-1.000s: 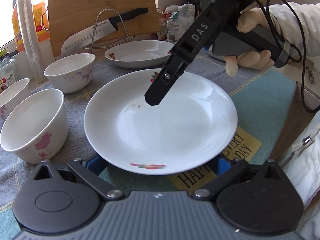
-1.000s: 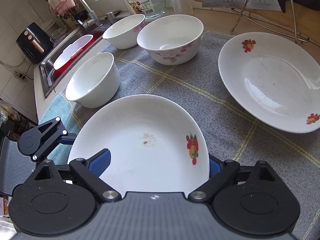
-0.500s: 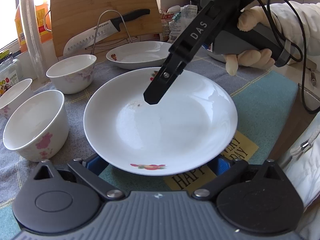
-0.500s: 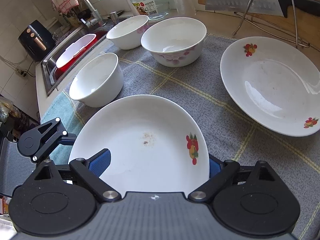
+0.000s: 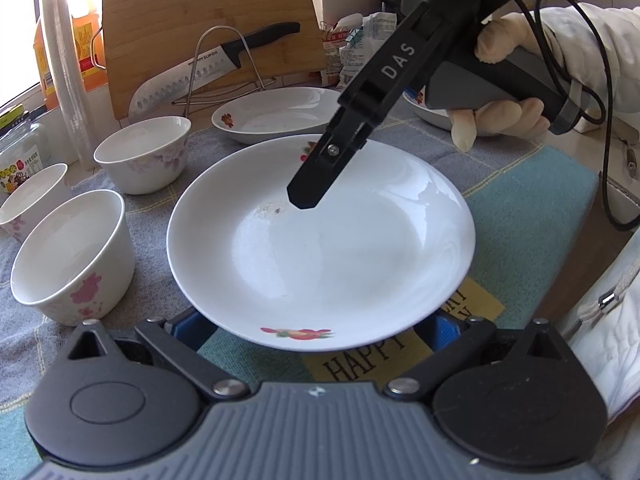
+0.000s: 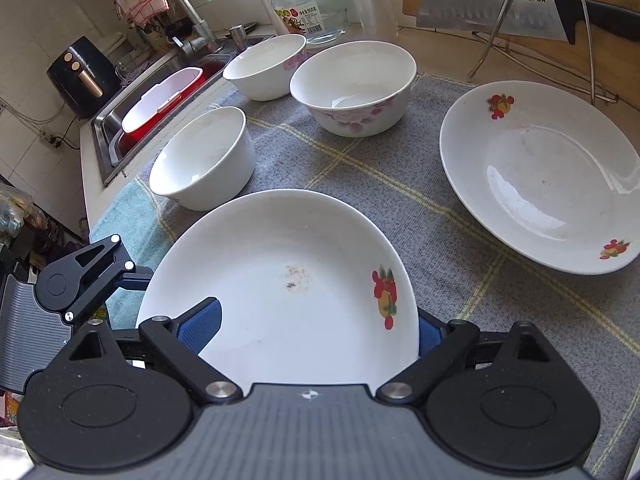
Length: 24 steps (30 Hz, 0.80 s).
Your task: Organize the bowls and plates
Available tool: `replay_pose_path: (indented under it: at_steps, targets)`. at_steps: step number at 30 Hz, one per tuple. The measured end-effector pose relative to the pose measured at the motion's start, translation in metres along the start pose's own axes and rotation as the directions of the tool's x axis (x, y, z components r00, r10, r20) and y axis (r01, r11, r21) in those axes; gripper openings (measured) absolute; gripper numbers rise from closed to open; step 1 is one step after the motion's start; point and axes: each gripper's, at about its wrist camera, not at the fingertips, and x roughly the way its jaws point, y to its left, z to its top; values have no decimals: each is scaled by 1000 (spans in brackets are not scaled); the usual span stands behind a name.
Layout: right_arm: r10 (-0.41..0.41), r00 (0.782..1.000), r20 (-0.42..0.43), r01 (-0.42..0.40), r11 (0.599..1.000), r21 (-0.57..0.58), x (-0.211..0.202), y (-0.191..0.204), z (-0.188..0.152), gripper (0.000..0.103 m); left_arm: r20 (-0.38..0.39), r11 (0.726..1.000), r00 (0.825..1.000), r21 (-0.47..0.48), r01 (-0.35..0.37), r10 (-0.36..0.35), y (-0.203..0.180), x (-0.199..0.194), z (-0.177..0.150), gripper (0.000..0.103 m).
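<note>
Hardly anything has changed over the last second, and that matters: no grip has been made yet. Nearest, the left gripper has its fingers spread wide with the plate's near rim lying over them, the blue pads showing just under the edge on either side and not pressing it. The right gripper, held in a gloved hand, straddles the opposite rim, one finger above the plate's inside and the other below, jaws standing wide and not closed on it. The plate, with a few crumbs at its centre, sits on the checked cloth between the two tools, so picking it up looks like the step in hand, and closing the right fingers seems the missing move. Against the earlier frames the jaws are just as wide and the plate keeps its place between the pads; only the background has slid slightly in both views. Beyond lie three bowls, the nearest one just beside the plate, and a second plate well apart, a likely place for stacking.
</note>
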Motion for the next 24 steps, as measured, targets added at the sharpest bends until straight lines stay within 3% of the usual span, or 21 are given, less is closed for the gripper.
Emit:
replay_pose_path:
  at_steps: [24]
  targets:
    - [34, 998, 52, -33, 999, -25, -31, -8, -6, 98, 6, 1000, 1000, -19, -22, 22, -12, -7, 15, 102]
